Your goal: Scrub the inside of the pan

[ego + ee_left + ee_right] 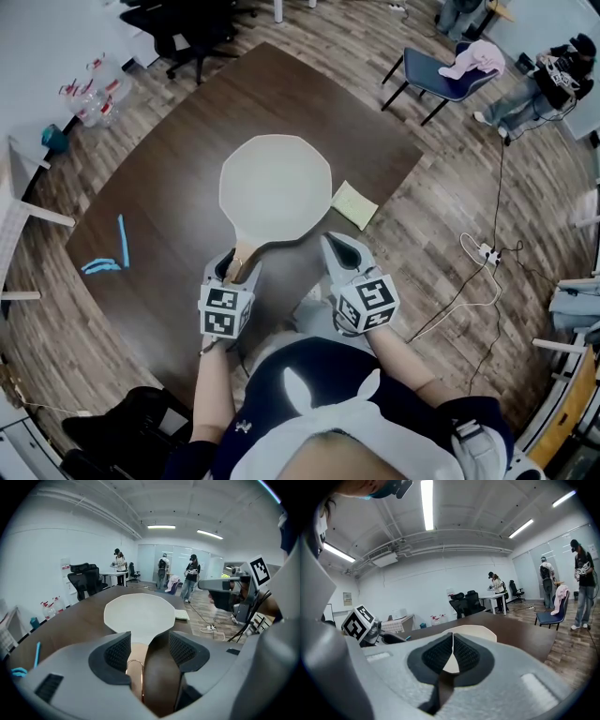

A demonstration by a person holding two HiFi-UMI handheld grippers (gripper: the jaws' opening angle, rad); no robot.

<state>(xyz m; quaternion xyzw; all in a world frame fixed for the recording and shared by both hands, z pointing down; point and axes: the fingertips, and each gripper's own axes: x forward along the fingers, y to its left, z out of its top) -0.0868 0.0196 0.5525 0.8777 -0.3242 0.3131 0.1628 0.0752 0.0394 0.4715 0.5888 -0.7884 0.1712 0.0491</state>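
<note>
Two grippers are held over the near edge of the dark table point(169, 206). The left gripper point(231, 265) has its jaws wide apart, straddling the wooden handle point(246, 255) of the cream octagonal pan point(275, 186) without pressing it. The right gripper point(339, 247), jaws closed together and empty, is just right of the handle. A flat yellow pad point(354, 203) lies beside the pan's right rim.

An open office: black swivel chairs point(86, 579), a white desk point(114, 574), glass partitions point(150, 560) and ceiling strip lights point(161, 527).
</note>
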